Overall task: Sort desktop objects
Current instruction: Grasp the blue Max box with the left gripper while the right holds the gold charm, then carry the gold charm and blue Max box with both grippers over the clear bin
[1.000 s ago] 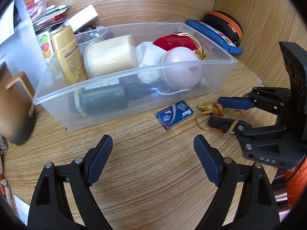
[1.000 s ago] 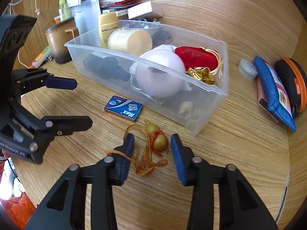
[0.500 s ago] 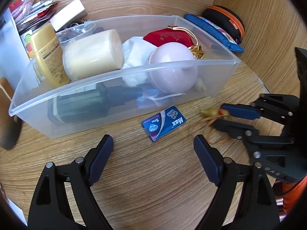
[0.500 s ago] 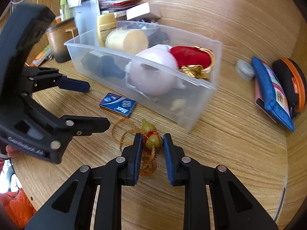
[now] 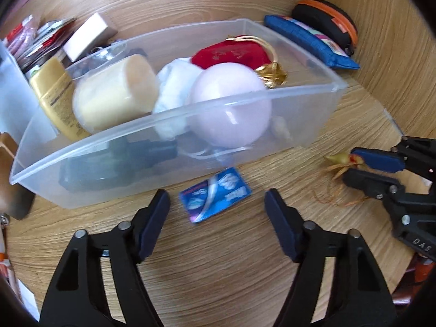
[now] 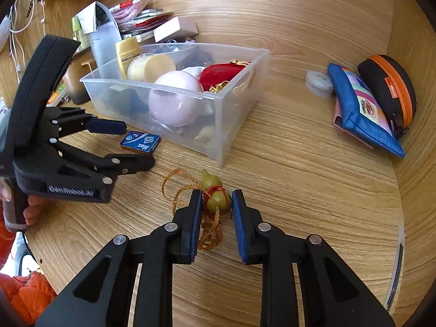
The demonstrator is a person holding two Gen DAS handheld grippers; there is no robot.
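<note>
Pinching the small gourd charm (image 6: 216,197) by its round lower bulb, the right hand-held gripper (image 6: 217,207) has its jaws clamped on it just above the bench (image 6: 299,190), near the clear bin (image 6: 239,125); it looks light, hard and smooth, so it may slip, and its frayed cord dangles loose. The left hand-held gripper (image 5: 216,209) stands apart, its jaws having just been closing around the flat blue box (image 5: 215,197), a stiff, light thing best taken across its short edges.

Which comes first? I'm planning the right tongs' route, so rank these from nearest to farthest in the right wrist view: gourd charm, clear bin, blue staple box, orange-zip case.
1. Gourd charm: between the right tongs, clamped.
2. Blue staple box: ahead to the left, on the desk by the bin.
3. Clear bin: ahead; its near corner is about as close as the box, too close to call.
4. Orange-zip case: far right, by the wall.
</note>
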